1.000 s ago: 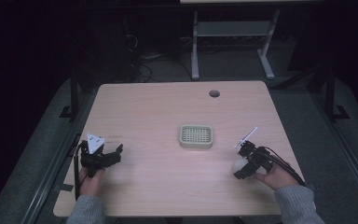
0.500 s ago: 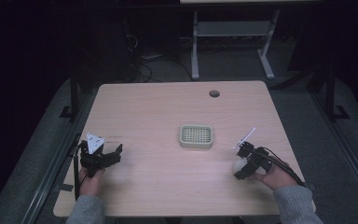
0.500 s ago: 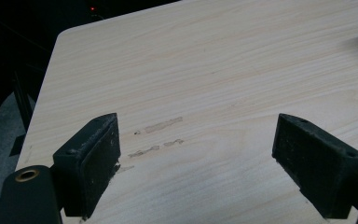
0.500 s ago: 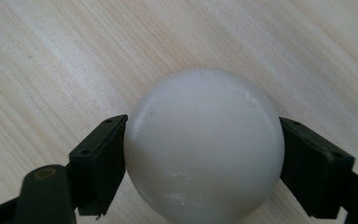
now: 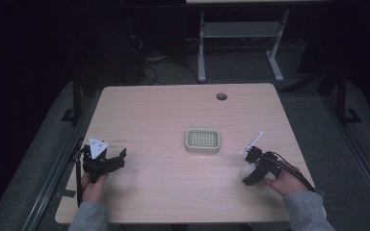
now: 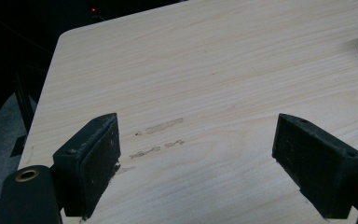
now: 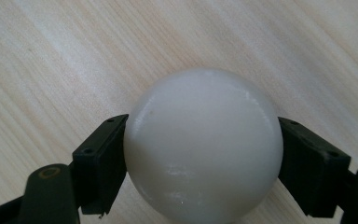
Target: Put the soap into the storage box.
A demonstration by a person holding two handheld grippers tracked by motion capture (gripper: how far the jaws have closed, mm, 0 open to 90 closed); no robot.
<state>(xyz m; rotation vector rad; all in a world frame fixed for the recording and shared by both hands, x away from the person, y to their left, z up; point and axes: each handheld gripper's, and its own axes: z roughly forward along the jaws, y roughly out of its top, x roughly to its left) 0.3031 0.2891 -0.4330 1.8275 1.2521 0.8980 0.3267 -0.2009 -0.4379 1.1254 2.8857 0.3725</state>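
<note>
Right tool (image 5: 248, 172) sits near the right edge of the surface (image 5: 173, 110), low over the wood. Its jaws are closed onto one white ball (image 7: 201, 144), pressing it from both sides at its widest part; in the right gripper view the ball (image 5: 246, 170) bulges well beyond the pads. Grip looks secure to me.

Left tool (image 5: 107, 162) rests at the near left, jaws spread wide, nothing between them but bare wood and a few faint scuff marks (image 6: 161, 126).

Progress, as I judge it: the ball is picked up, not yet delivered. The likely destination is the small perforated tray (image 5: 203, 140) standing mid-surface, to the left of and slightly beyond my right tool, apart from it. The tray looks empty from above. Left to do: carry the ball over, lower it, let go.

Count: one ball, one tray, two tools, one round cable hole (image 5: 221, 96) at the far edge.
</note>
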